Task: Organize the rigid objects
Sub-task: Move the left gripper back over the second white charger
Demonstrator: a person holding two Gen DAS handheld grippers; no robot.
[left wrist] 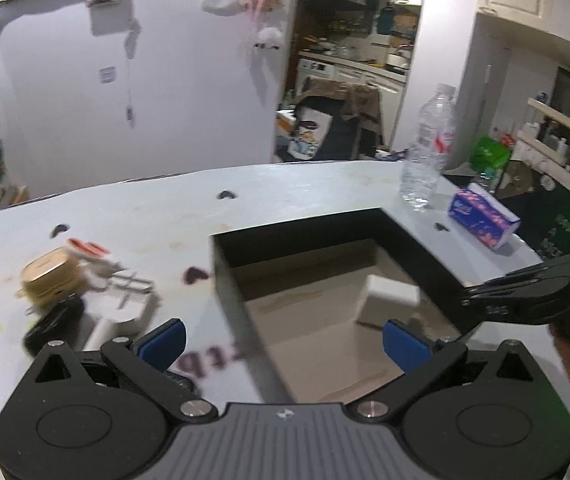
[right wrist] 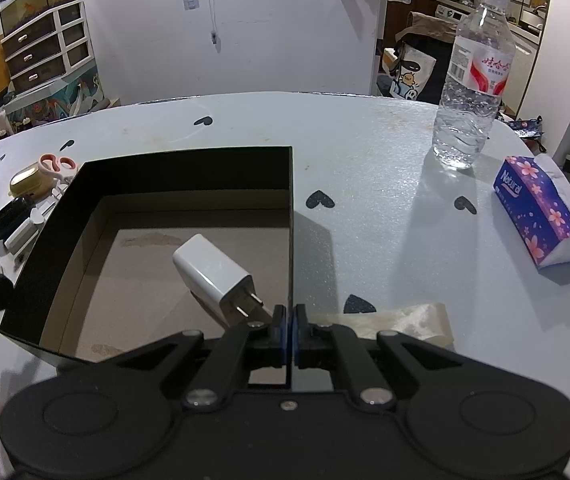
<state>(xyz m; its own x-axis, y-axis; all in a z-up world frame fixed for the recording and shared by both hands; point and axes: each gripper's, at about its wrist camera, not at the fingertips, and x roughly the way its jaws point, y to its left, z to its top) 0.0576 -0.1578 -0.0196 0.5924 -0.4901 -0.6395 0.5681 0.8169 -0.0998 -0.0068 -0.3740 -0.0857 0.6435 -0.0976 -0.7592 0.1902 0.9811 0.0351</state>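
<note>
A black open box [right wrist: 189,176] with a brown floor stands on the white table; it also shows in the left wrist view [left wrist: 229,276]. A white charger plug [right wrist: 215,276] lies inside it, seen as a white block in the left wrist view [left wrist: 391,300]. My right gripper [right wrist: 289,326] is shut on the box's right wall near its front corner. My left gripper [left wrist: 283,340] is open and empty above the box's left wall. A pile of small items lies left of the box: a gold case [left wrist: 51,276], a black oblong case [left wrist: 55,326], a white adapter [left wrist: 123,312], pink-handled scissors [right wrist: 59,164].
A clear water bottle [right wrist: 471,92] stands at the table's back right. A purple tissue pack [right wrist: 541,210] lies near the right edge. A strip of clear tape [right wrist: 409,318] lies right of my right gripper. The right gripper's body [left wrist: 525,300] shows in the left wrist view.
</note>
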